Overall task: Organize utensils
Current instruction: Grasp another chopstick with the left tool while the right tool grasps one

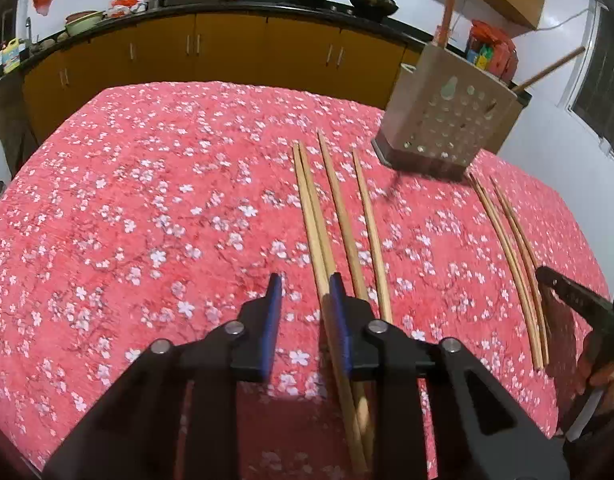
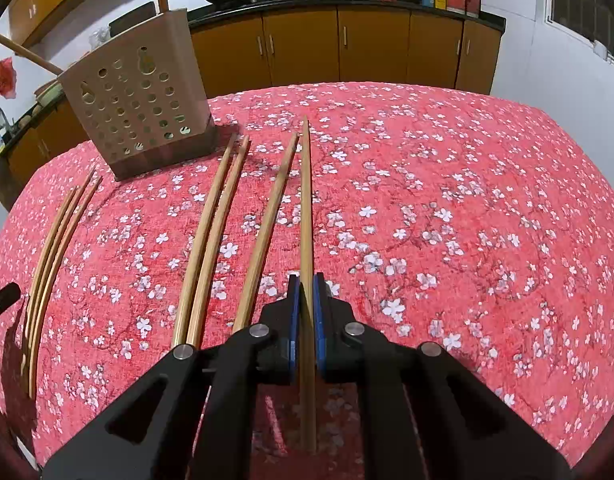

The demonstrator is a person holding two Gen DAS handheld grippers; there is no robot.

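Right wrist view: the right gripper (image 2: 305,284) is pinching one chopstick (image 2: 305,200) tight between its blue pads, the stick running straight ahead of the fingers. Just to its left three more chopsticks (image 2: 211,232) are lying on the red floral tablecloth (image 2: 467,220), and further left a bundle of what I am counting as three or four. The perforated holder (image 2: 143,96) is standing ahead and to the left, with a couple of wooden handles sticking up. On the other camera, the left gripper (image 1: 305,286) is sitting narrow, a chopstick pair (image 1: 313,216) beside its right pad; I cannot tell if it is gripping. Judging by this, nearly all the sorting is remaining.
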